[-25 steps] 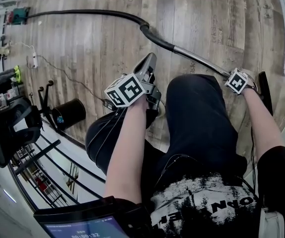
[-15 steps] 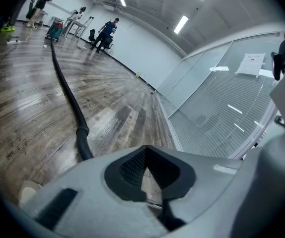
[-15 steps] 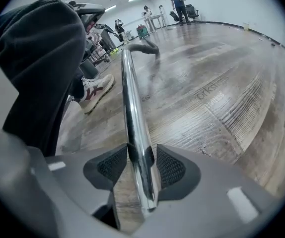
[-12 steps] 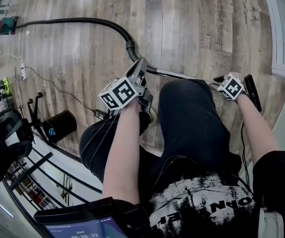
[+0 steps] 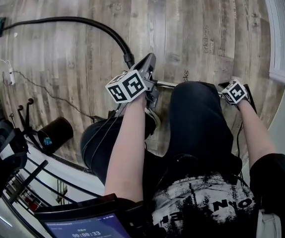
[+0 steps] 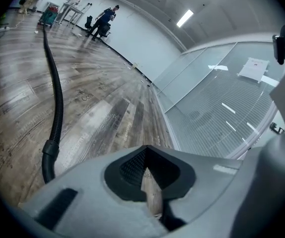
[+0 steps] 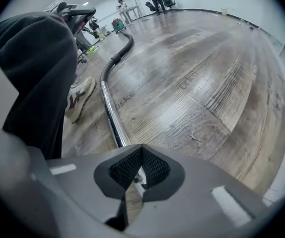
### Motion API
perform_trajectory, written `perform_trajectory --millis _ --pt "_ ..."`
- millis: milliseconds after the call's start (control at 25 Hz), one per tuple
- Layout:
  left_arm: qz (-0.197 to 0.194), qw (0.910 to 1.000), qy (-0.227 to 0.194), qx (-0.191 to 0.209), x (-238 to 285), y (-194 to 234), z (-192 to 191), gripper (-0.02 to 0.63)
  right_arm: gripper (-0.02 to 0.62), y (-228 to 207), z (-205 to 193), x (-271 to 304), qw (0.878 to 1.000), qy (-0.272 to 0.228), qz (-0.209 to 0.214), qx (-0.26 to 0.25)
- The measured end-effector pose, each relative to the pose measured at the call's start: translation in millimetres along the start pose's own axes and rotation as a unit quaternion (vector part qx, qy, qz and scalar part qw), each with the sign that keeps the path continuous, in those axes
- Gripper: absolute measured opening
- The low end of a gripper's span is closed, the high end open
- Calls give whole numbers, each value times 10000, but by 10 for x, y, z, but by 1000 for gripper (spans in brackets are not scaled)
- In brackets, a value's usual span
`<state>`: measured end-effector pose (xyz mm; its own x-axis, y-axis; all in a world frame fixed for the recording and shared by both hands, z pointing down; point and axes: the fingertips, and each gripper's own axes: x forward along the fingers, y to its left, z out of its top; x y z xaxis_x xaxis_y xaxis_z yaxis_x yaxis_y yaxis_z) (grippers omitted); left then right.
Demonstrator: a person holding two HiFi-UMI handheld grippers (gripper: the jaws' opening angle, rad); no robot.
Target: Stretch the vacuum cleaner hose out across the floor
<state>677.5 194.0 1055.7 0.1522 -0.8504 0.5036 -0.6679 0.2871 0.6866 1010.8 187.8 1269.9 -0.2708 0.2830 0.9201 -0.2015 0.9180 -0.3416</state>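
Observation:
The black ribbed hose [image 5: 83, 21] lies in a curve on the wood floor from the far left to a cuff [image 5: 128, 59], where a shiny metal tube [image 5: 166, 85] starts. That tube runs rightward behind my knee to my right gripper [image 5: 234, 92]. In the right gripper view the tube [image 7: 110, 108] leads straight into the right gripper [image 7: 135, 180], whose pads are shut on it. My left gripper [image 5: 150, 62] hovers just above the tube beside the cuff, shut and empty. In the left gripper view the left gripper [image 6: 150, 182] holds nothing and the hose [image 6: 58, 103] stretches away to the left.
A black floor nozzle [image 5: 249, 95] lies beside the right gripper. A black bin [image 5: 55, 132], a white power strip [image 5: 8, 76] with its cable, and rails sit at the left. A glass wall [image 6: 222, 108] runs along the right. My shoe [image 7: 80, 98] is beside the tube.
The cuff and tube have shifted nearer to my legs, and the tube now lies almost level across the view. My left gripper has come in over the tube beside the cuff. The right gripper stays at the tube's end.

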Motion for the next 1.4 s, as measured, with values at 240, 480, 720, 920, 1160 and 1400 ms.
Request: perform_trajectory --millis 240,480,720,920,1160,1400 --pt "-174 9986 496 69 -343 -354 403 0 6 382 709 -937 9981 -378 -170 446" --pt "-331 9989 335 11 -1469 -1301 1230 0 6 1322 1424 -2394 9963 -658 271 473" --pt "-111 9962 472 721 -2577 -1972 2148 0 6 2071 2474 -3815 9945 -972 374 116" --pt "-416 9922 234 1151 -3111 -2678 2987 0 6 2482 3331 -4962 9861 -1637 199 -198" --pt "-950 9706 -243 2197 -3705 -3276 3913 0 6 3124 4518 -6213 9461 -3193 -5 -547" --pt "-1524 9306 -887 3208 -4087 -3933 4640 0 6 3718 5177 -7261 8783 -4676 -43 -994"
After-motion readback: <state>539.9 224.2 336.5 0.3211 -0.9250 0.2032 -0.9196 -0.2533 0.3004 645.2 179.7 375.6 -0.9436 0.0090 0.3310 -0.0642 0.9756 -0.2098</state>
